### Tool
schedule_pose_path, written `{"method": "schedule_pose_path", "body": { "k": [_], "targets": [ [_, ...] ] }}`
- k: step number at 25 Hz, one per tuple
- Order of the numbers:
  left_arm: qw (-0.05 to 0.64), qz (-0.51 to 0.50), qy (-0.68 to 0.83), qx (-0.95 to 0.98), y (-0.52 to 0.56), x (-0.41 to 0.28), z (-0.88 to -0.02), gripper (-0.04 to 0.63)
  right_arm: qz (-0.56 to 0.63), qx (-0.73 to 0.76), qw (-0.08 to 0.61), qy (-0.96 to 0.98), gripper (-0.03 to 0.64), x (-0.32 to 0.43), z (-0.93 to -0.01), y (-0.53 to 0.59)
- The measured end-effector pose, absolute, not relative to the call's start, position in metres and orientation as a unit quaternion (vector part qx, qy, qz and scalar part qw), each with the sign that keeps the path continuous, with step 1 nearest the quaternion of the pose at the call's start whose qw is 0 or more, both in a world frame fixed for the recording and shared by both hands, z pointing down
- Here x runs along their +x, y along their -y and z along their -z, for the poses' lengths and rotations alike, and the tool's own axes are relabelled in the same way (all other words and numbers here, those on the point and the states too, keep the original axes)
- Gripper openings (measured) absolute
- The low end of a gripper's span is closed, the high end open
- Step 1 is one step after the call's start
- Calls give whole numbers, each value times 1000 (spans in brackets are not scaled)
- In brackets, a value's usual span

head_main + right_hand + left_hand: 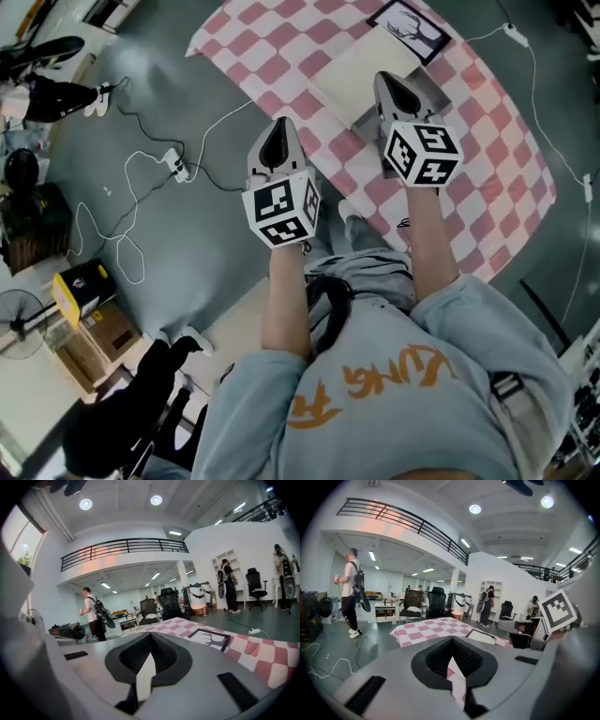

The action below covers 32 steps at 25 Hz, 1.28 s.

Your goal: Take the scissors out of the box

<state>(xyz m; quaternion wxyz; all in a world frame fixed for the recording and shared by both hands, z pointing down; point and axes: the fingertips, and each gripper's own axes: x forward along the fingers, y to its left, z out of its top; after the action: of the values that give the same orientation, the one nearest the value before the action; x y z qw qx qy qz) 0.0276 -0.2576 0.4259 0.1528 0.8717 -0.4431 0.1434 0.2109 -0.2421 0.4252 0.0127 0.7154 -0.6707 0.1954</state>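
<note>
A flat beige box lies closed on the table with the pink-and-white checked cloth. No scissors show in any view. My left gripper hangs over the cloth's near edge, left of the box, its jaws shut and empty. My right gripper hovers over the box's near right corner, also shut with nothing in it. In the left gripper view the left gripper's jaws meet at the tips, with checked cloth behind them. In the right gripper view the right gripper's jaws meet over beige box surface.
A black-framed picture lies beyond the box. White cables and a power strip trail over the grey floor to the left. Cardboard boxes stand at the lower left. A person stands far off, near office chairs.
</note>
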Motion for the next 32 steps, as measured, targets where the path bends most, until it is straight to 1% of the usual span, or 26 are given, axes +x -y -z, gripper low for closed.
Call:
{"method": "schedule_pose_path", "body": {
  "k": [4, 8, 11, 15, 21, 29, 32],
  "targets": [
    [160, -149, 396, 892, 272, 57, -435, 17, -197, 757, 9, 623, -2, 244, -429, 236],
    [179, -150, 355, 905, 280, 80, -449, 17, -208, 783, 27, 585, -2, 263, -443, 222],
    [196, -140, 326, 914, 284, 97, -455, 17, -217, 798, 50, 560, -2, 278, -454, 209],
    [214, -142, 304, 917, 287, 110, -469, 17, -260, 809, 103, 518, -2, 295, -482, 193],
    [232, -151, 285, 918, 292, 118, -490, 17, -297, 799, 129, 507, -2, 289, -508, 189],
    [242, -154, 264, 921, 302, 132, -498, 17, -353, 778, 145, 499, -2, 279, -539, 184],
    [247, -156, 253, 923, 302, 140, -501, 17, -374, 767, 150, 499, 9, 276, -549, 182]
  ]
}}
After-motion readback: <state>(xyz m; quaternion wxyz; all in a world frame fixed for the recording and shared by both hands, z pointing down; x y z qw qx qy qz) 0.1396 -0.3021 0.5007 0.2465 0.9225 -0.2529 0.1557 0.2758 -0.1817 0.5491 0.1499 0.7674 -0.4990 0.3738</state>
